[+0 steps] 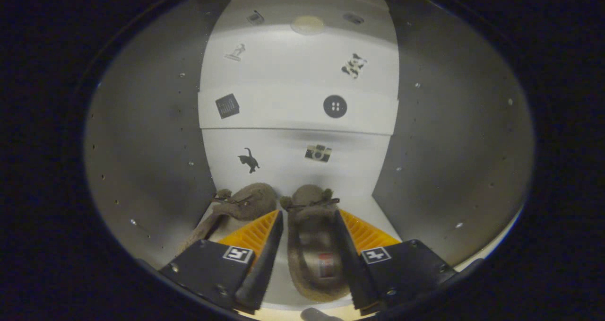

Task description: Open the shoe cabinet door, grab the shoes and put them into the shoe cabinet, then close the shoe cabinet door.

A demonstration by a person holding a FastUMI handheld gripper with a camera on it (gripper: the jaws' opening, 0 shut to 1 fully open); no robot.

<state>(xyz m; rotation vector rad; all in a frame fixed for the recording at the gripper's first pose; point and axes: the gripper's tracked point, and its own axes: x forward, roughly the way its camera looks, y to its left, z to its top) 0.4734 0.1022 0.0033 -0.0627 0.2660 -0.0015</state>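
I am looking into the white shoe cabinet (283, 169), toward its back panel. A brown fuzzy shoe (309, 250) lies on the cabinet floor with its toe and bow pointing at the back panel. My gripper (308, 213) is shut on this shoe, one finger pressed against each side. A second matching shoe (246, 202) sits just left of the left finger (264, 236), also toe-first near the back panel, its heel partly hidden behind the finger.
Grey side walls (151, 146) (453, 146) with small peg holes close in on both sides. A white shelf (293, 110) crosses the cabinet above the shoes. Small stickers dot the back panel and shelf front. Floor room beside the shoes is narrow.
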